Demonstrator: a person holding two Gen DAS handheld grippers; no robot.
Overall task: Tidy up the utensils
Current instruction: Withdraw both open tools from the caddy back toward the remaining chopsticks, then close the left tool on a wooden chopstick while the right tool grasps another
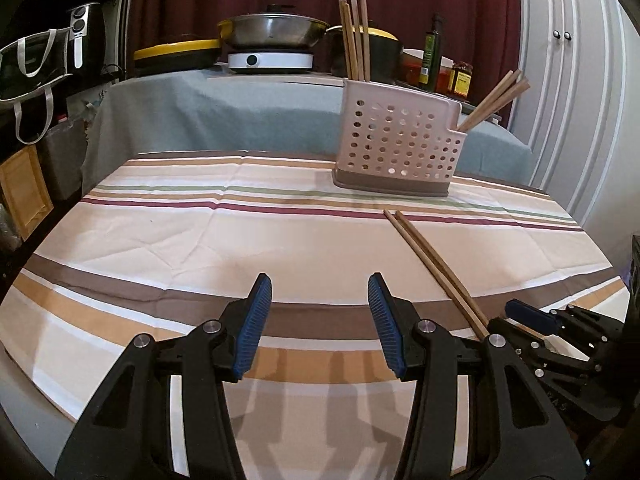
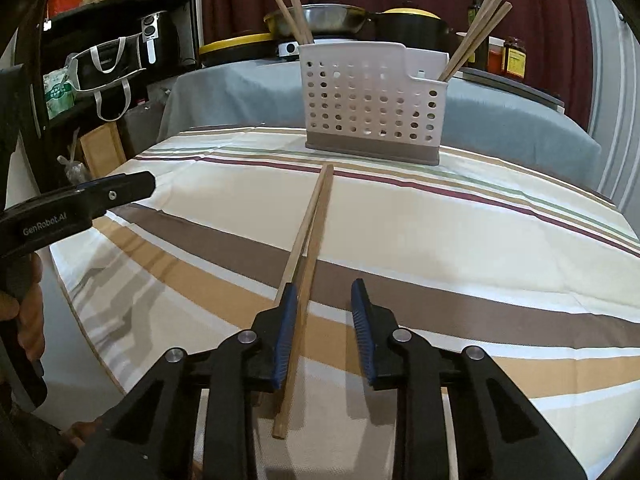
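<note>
Right gripper [image 2: 324, 336] sits low over the near edge of the table [image 2: 460, 248], jaws spread, nothing clamped. Pair of loose chopsticks [image 2: 310, 248] lies flat on the striped cloth, running from the near edge toward the middle of the table. Their near ends pass between my right fingers, close against the left pad [image 2: 285, 340]; the right pad stands clear of them. Whether the left pad actually touches the wood, I can't tell.

Left gripper [image 1: 320, 328] hovers over the near edge too, jaws wide apart, empty, with bare cloth between the pads. From the left wrist view the chopsticks [image 1: 432, 264] lie just to its right, not touching it.

Perforated utensil holder [image 2: 372, 100] stands upright near the far edge of the table, brown base on the cloth. Chopsticks already stand in it: one bunch [image 2: 294, 12] in the left compartment, another bunch [image 2: 476, 36] leaning right out of the lower right compartment.

Behind it, a second table [image 1: 240, 112] under grey cloth carries a pan [image 1: 274, 30] on a hot plate.
</note>
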